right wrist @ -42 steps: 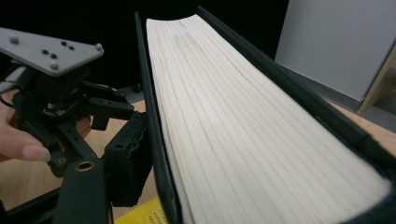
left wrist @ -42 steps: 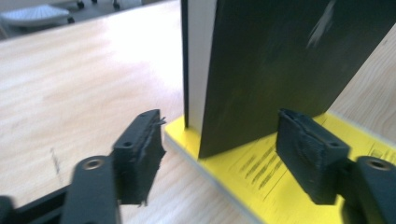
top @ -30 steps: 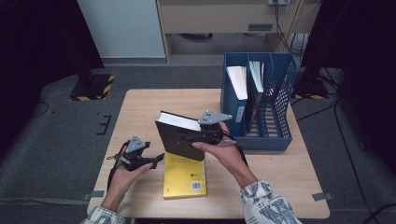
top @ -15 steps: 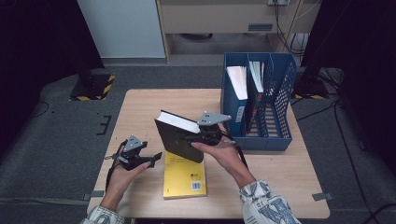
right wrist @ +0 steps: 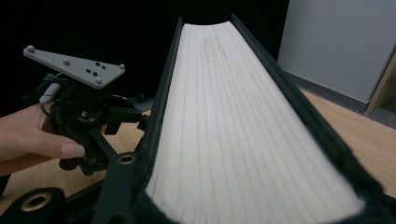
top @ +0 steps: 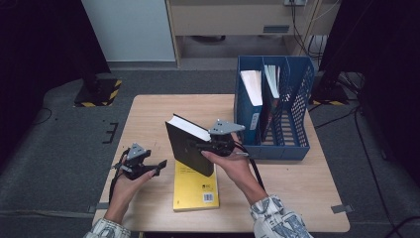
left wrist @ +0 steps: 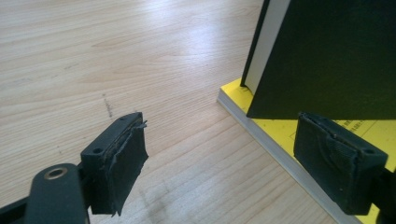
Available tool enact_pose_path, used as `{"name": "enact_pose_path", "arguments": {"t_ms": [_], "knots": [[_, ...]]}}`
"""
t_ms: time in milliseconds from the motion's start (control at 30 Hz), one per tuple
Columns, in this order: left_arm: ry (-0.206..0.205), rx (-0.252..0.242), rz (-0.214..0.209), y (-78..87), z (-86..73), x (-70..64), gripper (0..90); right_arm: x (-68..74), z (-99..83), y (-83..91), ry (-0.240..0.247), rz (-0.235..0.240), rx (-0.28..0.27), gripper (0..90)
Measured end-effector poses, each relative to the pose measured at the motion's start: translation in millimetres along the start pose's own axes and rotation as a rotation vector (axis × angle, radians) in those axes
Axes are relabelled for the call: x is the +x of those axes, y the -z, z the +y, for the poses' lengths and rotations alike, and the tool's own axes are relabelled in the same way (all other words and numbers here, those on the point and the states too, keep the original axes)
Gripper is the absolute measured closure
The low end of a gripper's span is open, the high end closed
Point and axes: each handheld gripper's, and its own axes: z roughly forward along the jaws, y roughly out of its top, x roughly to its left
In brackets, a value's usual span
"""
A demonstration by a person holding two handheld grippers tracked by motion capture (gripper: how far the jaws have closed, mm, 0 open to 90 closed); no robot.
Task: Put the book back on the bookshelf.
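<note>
A black hardback book (top: 187,148) is held tilted above the table, white page edge up, with my right gripper (top: 204,147) shut on its right side. In the right gripper view the page block (right wrist: 233,116) runs between the jaws of the right gripper (right wrist: 247,201). The book's lower corner hangs over a yellow book (top: 195,189) lying flat near the front edge. To the left, low over the wood, my left gripper (top: 159,166) stands open. In the left gripper view, the left gripper (left wrist: 229,168) has bare table between its pads, with the yellow book (left wrist: 280,133) and black book (left wrist: 327,56) just ahead.
A blue file rack (top: 277,148) stands at the table's right back, with upright books (top: 252,89) in its left slots. The wooden table (top: 148,119) has bare room at the left and back. Dark floor surrounds it.
Almost nothing: the left gripper has drifted slightly left, and the black book stays held in the same tilted pose.
</note>
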Motion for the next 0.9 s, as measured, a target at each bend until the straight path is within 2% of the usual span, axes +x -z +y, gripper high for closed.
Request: {"name": "enact_pose_path", "arguments": {"t_ms": [233,300,500,700,900], "knots": [[0.005,0.006,0.009,0.1,-0.5,1.8,16.4,2.2,2.0,-0.5,-0.014,-0.019,0.007,51.7],[0.006,0.007,0.009,0.4,-0.5,2.3,16.4,1.5,2.3,-0.7,-0.031,-0.024,0.006,51.8],[0.005,0.008,0.011,-0.1,-0.7,2.0,16.4,-5.2,1.6,0.6,-0.147,-0.057,-0.010,52.1],[0.009,0.009,0.013,0.2,-0.8,2.6,16.4,-12.7,-0.8,3.1,-0.243,-0.070,-0.034,52.4],[0.009,0.009,0.013,-0.1,-0.8,2.4,16.6,-12.6,0.1,4.9,-0.277,-0.060,-0.046,52.7]]}}
